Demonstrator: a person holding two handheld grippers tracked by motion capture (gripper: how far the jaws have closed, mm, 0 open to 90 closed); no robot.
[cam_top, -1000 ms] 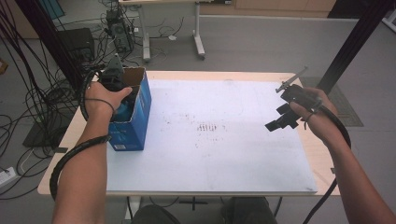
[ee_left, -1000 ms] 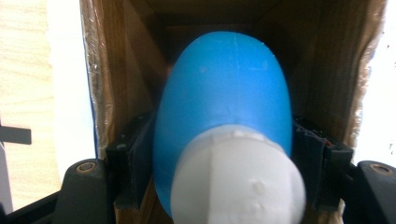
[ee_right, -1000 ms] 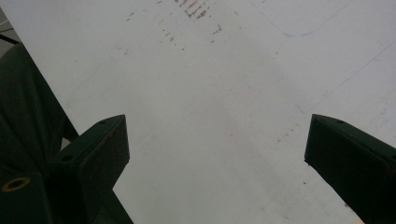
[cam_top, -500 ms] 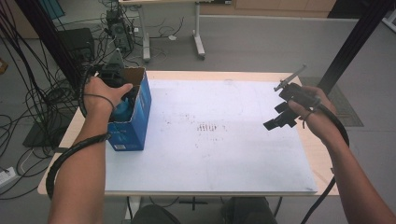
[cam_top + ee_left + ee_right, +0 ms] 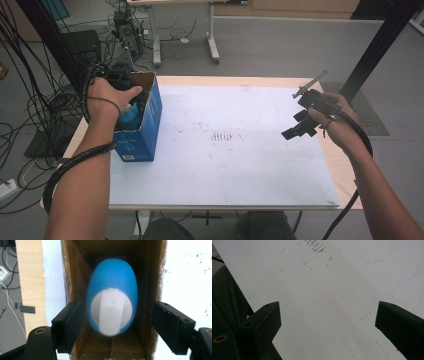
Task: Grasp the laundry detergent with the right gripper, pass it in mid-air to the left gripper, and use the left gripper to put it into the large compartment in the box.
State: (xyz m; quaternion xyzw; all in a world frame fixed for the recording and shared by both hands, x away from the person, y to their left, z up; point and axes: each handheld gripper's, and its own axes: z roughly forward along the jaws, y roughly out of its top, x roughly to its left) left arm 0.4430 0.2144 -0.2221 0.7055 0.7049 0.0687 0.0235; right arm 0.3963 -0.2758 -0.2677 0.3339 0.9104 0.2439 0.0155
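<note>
Since a second ago the left gripper (image 5: 113, 322) has lifted a little over the blue box (image 5: 142, 125); its jaws have just been opening, and the blue egg-shaped object (image 5: 112, 292) with its white knob (image 5: 111, 311) lies between them; the pads stand apart from its sides, so it looks released rather than held. Just beyond the jaws, the object rests inside the box, between the cardboard walls (image 5: 147, 277); the placing appears done, and what seems left is to draw the gripper clear. Farther off, the right gripper (image 5: 300, 124) hovers over the white mat (image 5: 240, 165), well away from the box; its jaws are spread wide with nothing between them.
</note>
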